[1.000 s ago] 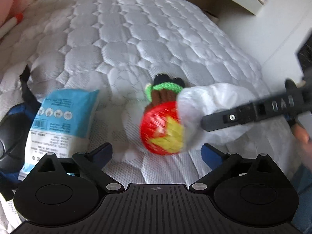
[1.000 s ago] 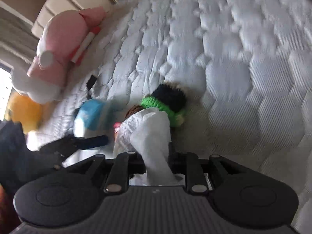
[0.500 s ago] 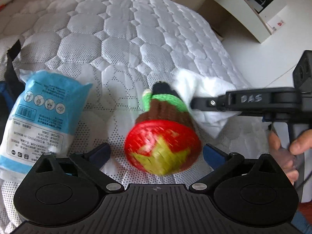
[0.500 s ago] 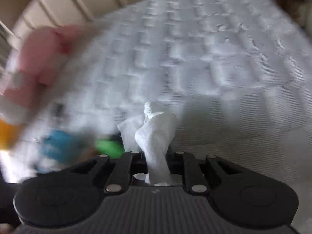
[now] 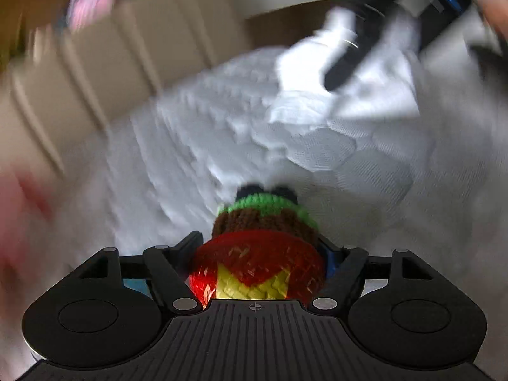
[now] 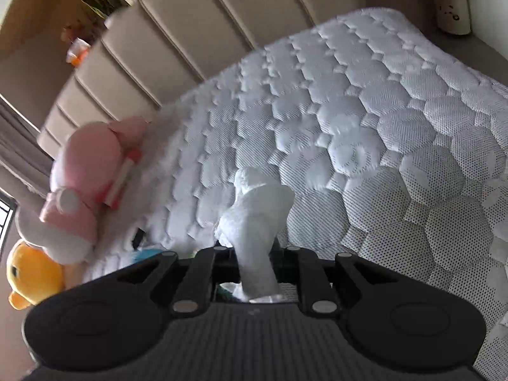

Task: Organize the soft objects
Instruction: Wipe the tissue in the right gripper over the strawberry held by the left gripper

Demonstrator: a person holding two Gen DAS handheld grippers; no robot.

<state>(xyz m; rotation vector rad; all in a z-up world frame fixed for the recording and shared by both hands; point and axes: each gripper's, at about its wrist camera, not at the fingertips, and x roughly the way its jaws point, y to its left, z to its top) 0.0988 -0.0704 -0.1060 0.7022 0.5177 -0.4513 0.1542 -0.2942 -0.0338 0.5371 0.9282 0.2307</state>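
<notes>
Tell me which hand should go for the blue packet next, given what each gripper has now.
Neither is free: the left gripper has just closed around the knitted toy, and the right gripper pinches the white tissue. Probably left, once it drops the toy.

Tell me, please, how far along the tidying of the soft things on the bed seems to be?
Early to midway, I'd judge. Nothing looks sorted yet. In hand: the left gripper, whose jaws have just been closing, pinches the crocheted toy, and the right gripper is shut on the white cloth. Left: the pink plush and yellow plush sit at the mattress edge.
</notes>
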